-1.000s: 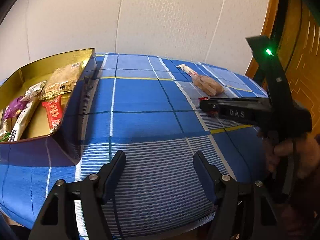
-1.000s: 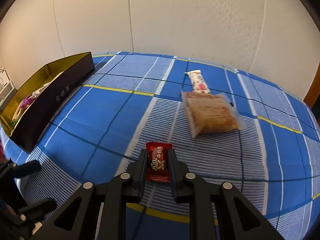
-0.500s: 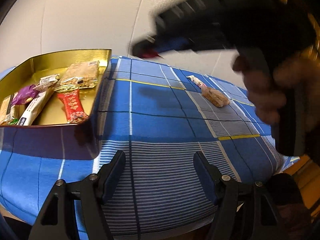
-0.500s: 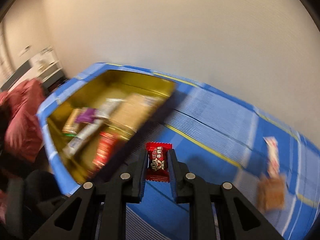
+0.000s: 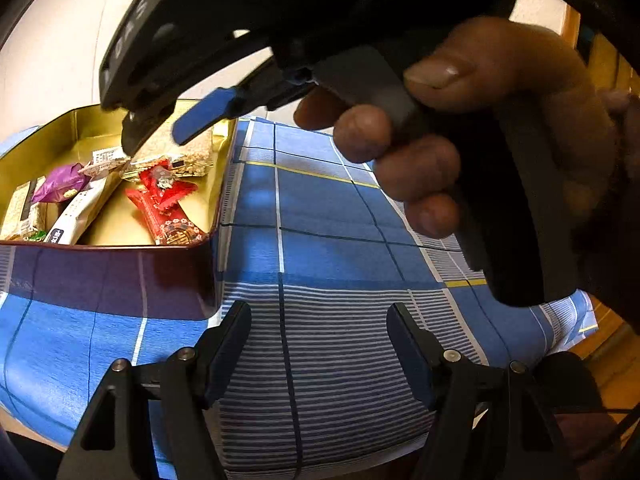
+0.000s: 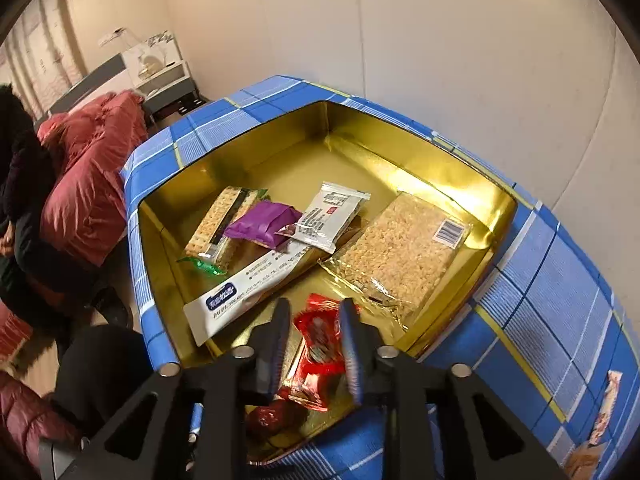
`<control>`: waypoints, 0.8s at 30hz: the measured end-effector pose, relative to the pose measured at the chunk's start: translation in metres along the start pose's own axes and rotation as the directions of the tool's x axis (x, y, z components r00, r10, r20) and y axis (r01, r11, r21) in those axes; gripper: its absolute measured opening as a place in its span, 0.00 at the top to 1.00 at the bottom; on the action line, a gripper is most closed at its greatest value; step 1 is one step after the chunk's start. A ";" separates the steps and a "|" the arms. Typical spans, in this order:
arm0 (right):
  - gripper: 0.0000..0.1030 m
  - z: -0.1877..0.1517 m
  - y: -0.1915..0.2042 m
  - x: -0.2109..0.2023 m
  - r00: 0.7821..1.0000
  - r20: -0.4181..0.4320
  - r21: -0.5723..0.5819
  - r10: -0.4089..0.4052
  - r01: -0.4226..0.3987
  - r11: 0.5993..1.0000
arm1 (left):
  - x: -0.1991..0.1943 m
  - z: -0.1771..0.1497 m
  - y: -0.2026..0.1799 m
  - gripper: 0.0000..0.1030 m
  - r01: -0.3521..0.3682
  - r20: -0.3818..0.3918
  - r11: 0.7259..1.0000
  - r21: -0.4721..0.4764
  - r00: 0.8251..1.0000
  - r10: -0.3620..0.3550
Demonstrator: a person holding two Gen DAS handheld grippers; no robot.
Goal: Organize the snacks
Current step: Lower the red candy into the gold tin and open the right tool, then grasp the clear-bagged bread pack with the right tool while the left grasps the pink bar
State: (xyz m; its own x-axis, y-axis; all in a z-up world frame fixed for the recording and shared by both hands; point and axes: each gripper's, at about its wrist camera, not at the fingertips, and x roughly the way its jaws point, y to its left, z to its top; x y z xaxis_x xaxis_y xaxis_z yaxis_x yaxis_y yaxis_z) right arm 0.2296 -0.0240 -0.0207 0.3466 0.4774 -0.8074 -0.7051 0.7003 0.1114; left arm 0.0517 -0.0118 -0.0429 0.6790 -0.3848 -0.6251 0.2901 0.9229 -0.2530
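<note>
A gold-lined tin (image 6: 460, 184) on the blue plaid tablecloth holds several snacks: a rice cracker pack (image 6: 404, 252), a white bar (image 6: 248, 292), a purple packet (image 6: 264, 226) and red packets. My right gripper (image 6: 314, 332) hangs open over the tin's near end, and the small red candy (image 6: 318, 330) lies loose below its jaws on a longer red packet. In the left wrist view the candy (image 5: 164, 182) lies in the tin (image 5: 80, 124) under the right gripper (image 5: 168, 128). My left gripper (image 5: 318, 344) is open and empty, low over the cloth.
Two more snacks (image 6: 600, 432) lie on the cloth at the far right of the right wrist view. A red quilt (image 6: 88, 184) and furniture stand beyond the table's left edge. The person's hand (image 5: 460, 132) fills the upper left wrist view.
My right gripper swung from the table's middle to above the tin, opened, and let the red candy drop into it. My left gripper stayed put and open.
</note>
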 end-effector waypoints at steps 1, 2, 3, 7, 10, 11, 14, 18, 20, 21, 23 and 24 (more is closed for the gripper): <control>0.67 0.000 -0.002 -0.001 1.000 0.007 0.015 0.001 -0.001 1.000 | 0.000 0.000 0.000 0.31 -0.001 0.000 1.000 0.002 1.000 0.001; 0.67 -0.001 -0.003 -0.003 1.000 0.023 0.028 -0.005 0.004 1.000 | -0.001 0.000 0.000 0.31 -0.003 -0.001 1.000 0.006 1.000 0.003; 0.67 -0.002 -0.005 -0.007 0.999 0.037 0.037 -0.007 0.005 0.999 | -0.001 -0.001 0.000 0.31 -0.006 0.000 1.000 0.008 1.000 0.006; 0.67 -0.011 -0.014 -0.034 0.994 0.109 0.091 -0.026 0.016 0.996 | -0.001 -0.002 -0.004 0.30 -0.016 -0.001 1.000 0.018 1.000 0.016; 0.67 -0.025 -0.028 -0.055 0.986 0.160 0.160 -0.056 0.030 0.987 | 0.004 -0.001 -0.010 0.30 -0.022 -0.003 1.000 0.023 1.000 0.022; 0.67 -0.033 -0.035 -0.064 0.982 0.172 0.192 -0.076 0.043 0.980 | 0.004 -0.001 -0.011 0.29 -0.026 -0.003 0.999 0.026 1.000 0.026; 0.67 -0.059 -0.056 -0.081 0.972 0.176 0.275 -0.157 0.104 0.956 | 0.005 -0.003 -0.015 0.29 -0.039 -0.004 0.998 0.040 0.999 0.039; 0.67 -0.105 -0.093 -0.096 0.946 0.117 0.412 -0.304 0.232 0.881 | 0.010 -0.002 -0.018 0.26 -0.048 -0.006 0.998 0.048 0.999 0.048; 0.66 -0.127 -0.111 -0.103 0.929 0.084 0.468 -0.362 0.283 0.837 | 0.017 -0.001 -0.020 0.25 -0.056 -0.008 0.997 0.056 0.998 0.057; 0.66 -0.136 -0.118 -0.107 0.919 0.070 0.490 -0.387 0.307 0.816 | 0.018 -0.001 -0.020 0.25 -0.059 -0.009 0.996 0.060 0.998 0.059; 0.65 -0.159 -0.134 -0.118 0.895 0.045 0.547 -0.443 0.349 0.761 | 0.020 -0.001 -0.023 0.24 -0.068 -0.009 0.995 0.068 0.998 0.068; 0.64 -0.167 -0.140 -0.124 0.889 0.043 0.570 -0.456 0.353 0.742 | 0.019 0.000 -0.026 0.24 -0.072 -0.010 0.995 0.072 0.997 0.073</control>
State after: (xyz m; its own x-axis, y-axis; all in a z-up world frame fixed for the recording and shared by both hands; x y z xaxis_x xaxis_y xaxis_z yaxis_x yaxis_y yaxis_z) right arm 0.1818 -0.2698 -0.0331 0.6560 0.1281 -0.7438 -0.0487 0.9906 0.1276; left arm 0.0568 -0.0425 -0.0481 0.6917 -0.3167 -0.6490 0.2882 0.9451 -0.1541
